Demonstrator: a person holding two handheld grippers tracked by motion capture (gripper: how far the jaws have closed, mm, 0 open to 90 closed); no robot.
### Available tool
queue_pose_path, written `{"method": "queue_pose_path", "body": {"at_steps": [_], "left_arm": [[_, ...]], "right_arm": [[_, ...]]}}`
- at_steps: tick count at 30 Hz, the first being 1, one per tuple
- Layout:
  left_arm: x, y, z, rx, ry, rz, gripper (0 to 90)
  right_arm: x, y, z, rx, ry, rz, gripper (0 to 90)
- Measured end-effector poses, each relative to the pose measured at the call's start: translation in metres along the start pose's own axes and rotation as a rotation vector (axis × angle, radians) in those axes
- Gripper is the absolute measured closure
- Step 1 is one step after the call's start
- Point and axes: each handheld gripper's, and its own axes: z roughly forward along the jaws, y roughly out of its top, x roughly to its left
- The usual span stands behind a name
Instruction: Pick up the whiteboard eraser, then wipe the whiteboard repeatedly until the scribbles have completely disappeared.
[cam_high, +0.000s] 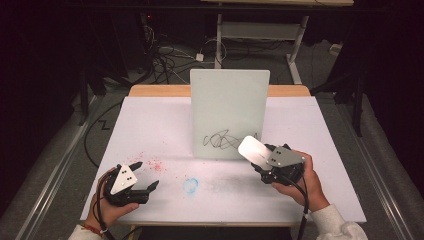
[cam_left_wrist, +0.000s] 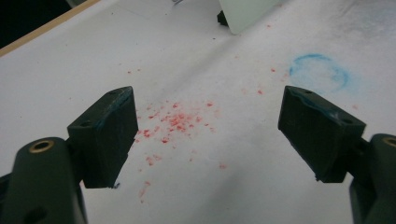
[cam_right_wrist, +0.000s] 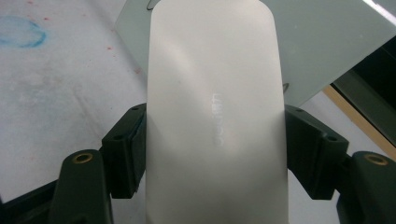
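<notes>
Right gripper (cam_high: 261, 156) clamps the white eraser (cam_high: 252, 149) at the whiteboard's (cam_high: 229, 107) 5 o'clock corner. Black scribble (cam_high: 226, 140) looks unwiped; erasing is left. Left gripper (cam_high: 146, 175) idles, jaws apart, at 7 o'clock.

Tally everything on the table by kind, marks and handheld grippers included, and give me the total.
Upright white boards with a black scribble: 1
White erasers, held in the right gripper: 1
Grippers: 2, counting the left gripper
Blue ring smudges: 1
Patches of red specks: 1
Total: 6
</notes>
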Motion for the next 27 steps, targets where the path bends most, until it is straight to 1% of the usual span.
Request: {"method": "queue_pose_path", "body": {"at_steps": [2,3,5,8,10,11,12,13,14,16,18,19,20,23,24,27], "left_arm": [[0.0,0.0,0.003,-0.001,-0.004,0.004,19.2],[0.0,0.0,0.004,0.01,-0.013,-0.015,19.3],[0.0,0.001,0.007,0.005,-0.025,-0.027,19.3],[0.0,0.001,0.009,0.006,-0.033,-0.016,19.3],[0.0,0.001,0.009,0.007,-0.036,-0.014,19.3],[0.0,0.002,0.009,0.005,-0.037,-0.017,19.3],[0.0,0.002,0.009,0.004,-0.035,-0.017,19.3],[0.0,0.001,0.008,0.005,-0.033,-0.016,19.3],[0.0,0.001,0.008,0.007,-0.031,-0.012,19.3],[0.002,0.0,0.008,0.013,-0.025,-0.015,19.3],[0.003,0.0,0.007,0.011,-0.024,-0.03,19.3],[0.003,0.0,0.005,0.003,-0.024,-0.034,19.3],[0.003,0.0,0.003,-0.002,-0.022,-0.03,19.3],[-0.001,0.001,-0.001,-0.015,-0.015,-0.029,19.3],[-0.001,0.002,-0.001,-0.015,-0.013,-0.026,19.3],[-0.002,0.003,0.0,-0.018,-0.021,-0.017,19.3]], "right_arm": [[-0.001,0.0,0.0,-0.005,-0.019,0.009,31.1],[-0.001,-0.001,0.0,-0.009,-0.029,0.007,31.1],[-0.002,-0.001,-0.001,-0.011,-0.034,0.011,31.1],[-0.003,-0.003,-0.001,-0.02,-0.045,0.02,31.1],[-0.003,-0.004,0.0,-0.016,-0.046,0.019,31.1],[-0.001,-0.005,0.002,-0.007,-0.059,0.013,31.1],[-0.001,-0.005,0.002,-0.007,-0.059,0.013,31.1],[0.0,-0.006,0.003,0.003,-0.066,-0.005,31.1],[0.0,-0.006,0.003,0.003,-0.066,-0.005,31.1],[0.001,-0.006,0.005,-0.002,-0.045,-0.007,31.1],[0.003,-0.005,0.006,0.004,-0.063,-0.015,31.1],[0.003,-0.005,0.006,0.004,-0.063,-0.015,31.1],[0.005,-0.004,0.006,0.014,-0.083,-0.04,31.1],[0.008,-0.002,0.004,0.014,-0.097,-0.051,31.1],[0.011,0.002,0.002,0.013,-0.109,-0.064,31.1],[0.012,0.006,0.003,0.004,-0.122,-0.082,31.1]]}}
